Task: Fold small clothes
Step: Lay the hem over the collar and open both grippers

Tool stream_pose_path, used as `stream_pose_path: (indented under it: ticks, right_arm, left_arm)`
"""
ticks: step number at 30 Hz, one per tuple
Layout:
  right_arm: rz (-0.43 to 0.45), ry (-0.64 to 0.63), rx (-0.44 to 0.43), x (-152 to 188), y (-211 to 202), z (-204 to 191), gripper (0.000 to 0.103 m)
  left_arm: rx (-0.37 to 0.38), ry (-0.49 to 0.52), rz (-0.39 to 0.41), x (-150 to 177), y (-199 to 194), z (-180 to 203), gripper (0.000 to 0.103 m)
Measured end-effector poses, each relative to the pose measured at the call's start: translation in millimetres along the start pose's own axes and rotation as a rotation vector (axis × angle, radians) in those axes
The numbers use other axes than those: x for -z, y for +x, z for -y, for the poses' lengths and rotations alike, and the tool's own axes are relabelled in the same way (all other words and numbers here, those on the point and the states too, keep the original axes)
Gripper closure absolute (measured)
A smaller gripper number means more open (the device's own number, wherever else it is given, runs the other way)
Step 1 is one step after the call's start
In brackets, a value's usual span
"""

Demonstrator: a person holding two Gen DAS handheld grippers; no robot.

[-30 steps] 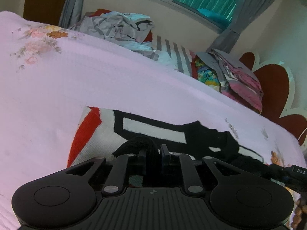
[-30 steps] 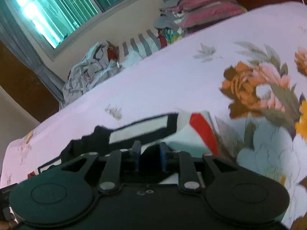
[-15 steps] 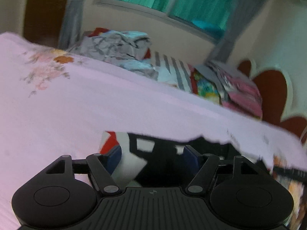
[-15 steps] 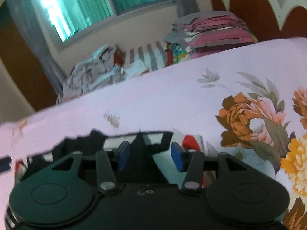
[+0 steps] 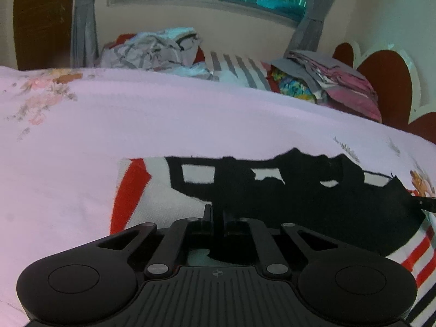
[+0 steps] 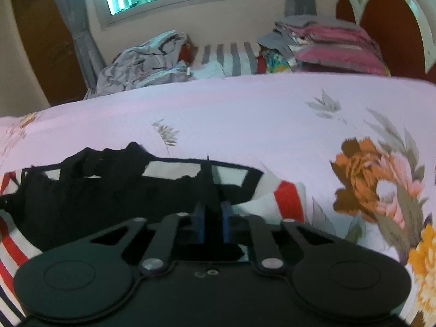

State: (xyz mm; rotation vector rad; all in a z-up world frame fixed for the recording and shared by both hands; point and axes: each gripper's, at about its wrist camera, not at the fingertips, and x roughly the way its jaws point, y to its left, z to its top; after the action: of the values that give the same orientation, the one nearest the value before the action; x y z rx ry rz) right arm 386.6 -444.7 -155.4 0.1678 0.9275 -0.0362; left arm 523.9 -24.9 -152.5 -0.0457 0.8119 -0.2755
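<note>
A small knit garment (image 5: 174, 190), white with red bands and a black pattern, lies across the pink bedspread (image 5: 136, 120). My left gripper (image 5: 216, 218) is shut on a black fold of the garment near its left part. In the right wrist view the same garment (image 6: 288, 199) lies under my right gripper (image 6: 212, 218), whose blue pads (image 6: 199, 223) are shut on a black fold near its right end. The tip of the right gripper shows at the right edge of the left wrist view (image 5: 427, 203).
A crumpled grey heap of clothes (image 5: 152, 49) and a striped pillow (image 5: 234, 68) lie at the far side. A stack of folded pink and grey clothes (image 5: 335, 81) sits by the red headboard (image 5: 387, 81). Large printed flowers (image 6: 376, 179) cover the bedspread at right.
Both grippers were shut a second ago, opened half a second ago, and are now shut again on black folds of the garment. The cameras have levelled out.
</note>
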Motion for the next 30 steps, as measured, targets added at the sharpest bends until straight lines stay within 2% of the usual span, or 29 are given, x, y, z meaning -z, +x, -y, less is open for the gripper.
stream_pose_path:
  ticks: [8, 13, 17, 20, 21, 22, 23, 24, 25, 30]
  right_arm:
    - [0.146, 0.028, 0.045, -11.2, -14.1, 2.9, 0.098]
    - [0.06, 0.058, 0.084, -1.1, 7.8, 11.3, 0.098]
    - [0.056, 0.069, 0.089, 6.1, 5.8, 14.2, 0.098]
    - [0.051, 0.076, 0.109, 6.0, 2.1, 13.3, 0.091]
    - [0.058, 0.082, 0.109, 5.9, -1.3, 13.6, 0.082]
    - [0.065, 0.085, 0.106, 5.2, -5.2, 12.9, 0.082]
    - [0.073, 0.082, 0.103, 4.9, -9.5, 11.4, 0.082]
    - [0.082, 0.075, 0.104, 4.9, -13.2, 8.6, 0.082]
    - [0.095, 0.062, 0.101, 5.0, -18.8, 5.7, 0.082]
    - [0.121, 0.028, 0.052, 8.9, -38.7, -12.5, 0.082]
  left_arm:
    - [-0.044, -0.055, 0.14, -12.2, -14.1, -14.9, 0.099]
    - [-0.085, -0.039, 0.073, 0.8, 6.3, -18.0, 0.098]
    - [-0.087, -0.022, 0.074, 3.1, 4.3, -16.1, 0.098]
    - [-0.085, -0.015, 0.065, -1.4, 1.3, -13.7, 0.096]
    - [-0.088, -0.019, 0.063, -2.3, -0.6, -13.8, 0.087]
    - [-0.087, -0.027, 0.062, -2.6, -2.6, -14.2, 0.078]
    - [-0.086, -0.036, 0.064, -2.8, -5.8, -14.8, 0.056]
    - [-0.091, -0.042, 0.074, -1.8, -10.3, -14.9, 0.04]
    - [-0.093, -0.043, 0.088, -0.5, -16.1, -14.6, 0.037]
    - [-0.088, -0.008, 0.1, 2.1, -40.2, -5.5, 0.037]
